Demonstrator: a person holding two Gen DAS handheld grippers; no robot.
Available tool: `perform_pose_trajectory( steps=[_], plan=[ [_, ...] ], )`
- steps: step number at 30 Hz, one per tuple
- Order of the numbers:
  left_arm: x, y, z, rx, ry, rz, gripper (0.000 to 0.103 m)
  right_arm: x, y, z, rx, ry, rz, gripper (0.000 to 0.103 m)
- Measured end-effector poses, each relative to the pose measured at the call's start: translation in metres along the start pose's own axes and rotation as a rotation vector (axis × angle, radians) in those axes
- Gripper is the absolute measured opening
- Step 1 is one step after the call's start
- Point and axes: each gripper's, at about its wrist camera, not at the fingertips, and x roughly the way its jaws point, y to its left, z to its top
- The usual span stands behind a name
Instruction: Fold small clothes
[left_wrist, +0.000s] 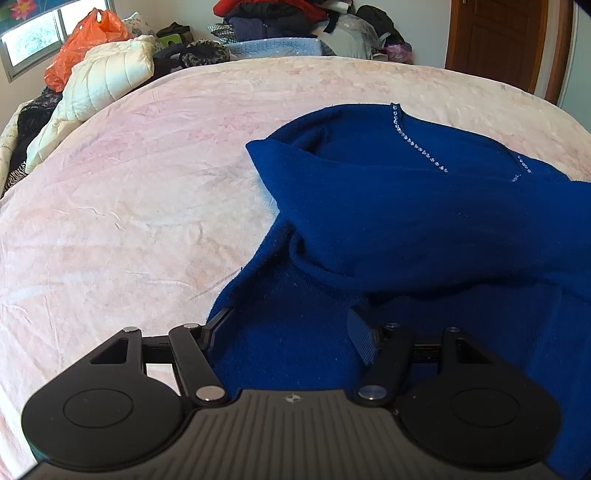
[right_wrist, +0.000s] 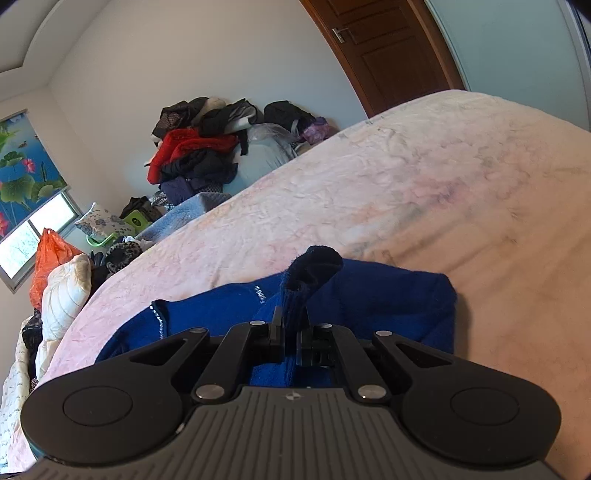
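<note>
A dark blue knit sweater (left_wrist: 406, 206) with a line of small rhinestones at the neckline lies on the pink bedspread (left_wrist: 129, 192), one sleeve folded across its body. My left gripper (left_wrist: 291, 328) hovers open over the sweater's near edge, with nothing pinched between its fingers. In the right wrist view the same sweater (right_wrist: 388, 295) lies ahead, and my right gripper (right_wrist: 291, 317) is shut on a ribbed cuff of the sweater (right_wrist: 314, 269), which sticks up in a bunch past the fingertips.
A white quilted jacket (left_wrist: 103, 85) and an orange plastic bag (left_wrist: 85, 40) sit at the bed's far left. A heap of clothes (right_wrist: 199, 147) is piled against the far wall. A brown door (right_wrist: 388, 51) stands at the right. Bare bedspread (right_wrist: 443, 184) stretches beyond the sweater.
</note>
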Motion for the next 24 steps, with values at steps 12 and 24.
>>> perform_pose_trajectory(
  steps=[12, 24],
  plan=[
    [0.000, -0.001, -0.003, 0.003, 0.005, 0.003, 0.066, -0.001, -0.012, -0.009, -0.004, 0.005, -0.036, 0.006],
    [-0.004, -0.001, -0.007, 0.001, 0.007, -0.006, 0.066, -0.003, -0.032, -0.016, 0.017, 0.024, -0.088, 0.025]
  ],
)
